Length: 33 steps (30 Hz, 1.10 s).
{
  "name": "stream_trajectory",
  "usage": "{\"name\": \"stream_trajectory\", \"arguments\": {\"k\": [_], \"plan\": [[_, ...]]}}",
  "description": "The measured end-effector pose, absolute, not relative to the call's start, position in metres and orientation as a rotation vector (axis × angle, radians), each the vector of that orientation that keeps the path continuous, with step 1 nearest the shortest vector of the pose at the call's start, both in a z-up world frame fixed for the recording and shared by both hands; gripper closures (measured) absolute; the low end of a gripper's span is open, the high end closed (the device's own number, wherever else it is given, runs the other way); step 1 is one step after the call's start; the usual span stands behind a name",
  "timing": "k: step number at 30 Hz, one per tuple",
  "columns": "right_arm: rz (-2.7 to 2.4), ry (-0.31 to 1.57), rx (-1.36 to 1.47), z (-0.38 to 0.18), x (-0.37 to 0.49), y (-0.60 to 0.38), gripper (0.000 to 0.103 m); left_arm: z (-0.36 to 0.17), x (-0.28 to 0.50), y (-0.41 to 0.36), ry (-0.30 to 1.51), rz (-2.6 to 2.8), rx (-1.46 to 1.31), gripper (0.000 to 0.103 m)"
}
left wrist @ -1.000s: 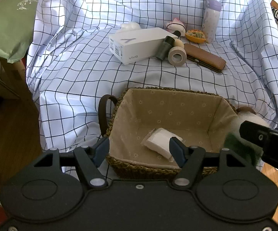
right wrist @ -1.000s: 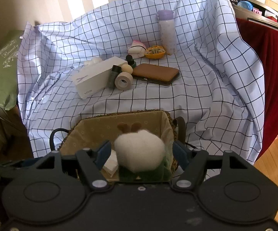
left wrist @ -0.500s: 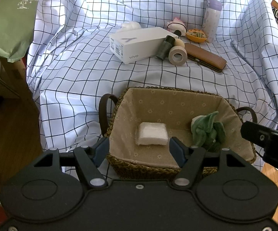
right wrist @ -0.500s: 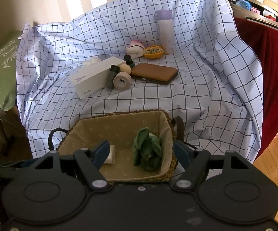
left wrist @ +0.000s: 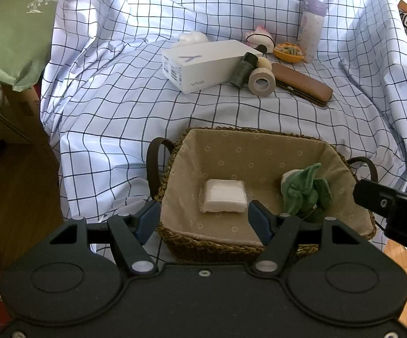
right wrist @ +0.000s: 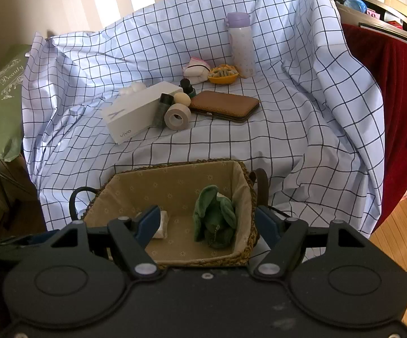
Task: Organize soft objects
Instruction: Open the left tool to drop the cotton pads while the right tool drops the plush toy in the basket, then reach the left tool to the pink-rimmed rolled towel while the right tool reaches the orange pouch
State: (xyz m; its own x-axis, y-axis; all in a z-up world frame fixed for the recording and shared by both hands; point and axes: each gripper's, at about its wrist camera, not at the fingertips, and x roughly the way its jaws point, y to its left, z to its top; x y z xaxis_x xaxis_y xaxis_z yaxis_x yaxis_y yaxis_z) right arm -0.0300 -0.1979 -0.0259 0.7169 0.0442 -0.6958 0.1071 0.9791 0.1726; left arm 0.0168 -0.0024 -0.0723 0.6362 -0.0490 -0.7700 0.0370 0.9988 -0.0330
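Note:
A woven basket (left wrist: 212, 249) (right wrist: 248, 186) with tan lining stands at the near edge of the checked cloth. In it lie a white soft pad (left wrist: 223, 199) (right wrist: 162, 225) on the left and a green plush toy (left wrist: 304, 190) (right wrist: 213, 217) on the right. My left gripper (left wrist: 205, 221) is open and empty, just in front of the basket's near rim. My right gripper (right wrist: 209, 222) is open and empty, above the basket's near rim; its body shows at the right edge of the left wrist view (left wrist: 395, 211). A white fluffy object (left wrist: 192, 37) and a pink-white pouch (left wrist: 259, 35) lie farther back.
On the cloth behind the basket lie a white vivo box (left wrist: 203, 66), a dark bottle (left wrist: 241, 70), a tape roll (left wrist: 261, 82), a brown case (left wrist: 302, 84), a yellow dish (left wrist: 289, 52) and a lilac flask (left wrist: 310, 28). A green cushion (left wrist: 9, 33) is left, red cloth (right wrist: 395, 107) right.
My right gripper held the plush toy over the basket's right end, then opened. The toy dropped into the basket. The white pad shifted and now lies flat.

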Motion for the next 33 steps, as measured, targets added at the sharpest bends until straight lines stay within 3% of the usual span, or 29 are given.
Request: {"name": "stream_trajectory", "arguments": {"k": [28,33], "plan": [[-0.038,0.781,0.202,-0.0303,-0.0294,-0.1993,0.029,-0.0762,0.0141,-0.0005,0.891,-0.047,-0.014,0.037],[-0.037,0.784,0.205,-0.0308,-0.0289,-0.1995,0.029,-0.0771,0.0101,0.0049,0.883,-0.046,-0.012,0.026]]}}
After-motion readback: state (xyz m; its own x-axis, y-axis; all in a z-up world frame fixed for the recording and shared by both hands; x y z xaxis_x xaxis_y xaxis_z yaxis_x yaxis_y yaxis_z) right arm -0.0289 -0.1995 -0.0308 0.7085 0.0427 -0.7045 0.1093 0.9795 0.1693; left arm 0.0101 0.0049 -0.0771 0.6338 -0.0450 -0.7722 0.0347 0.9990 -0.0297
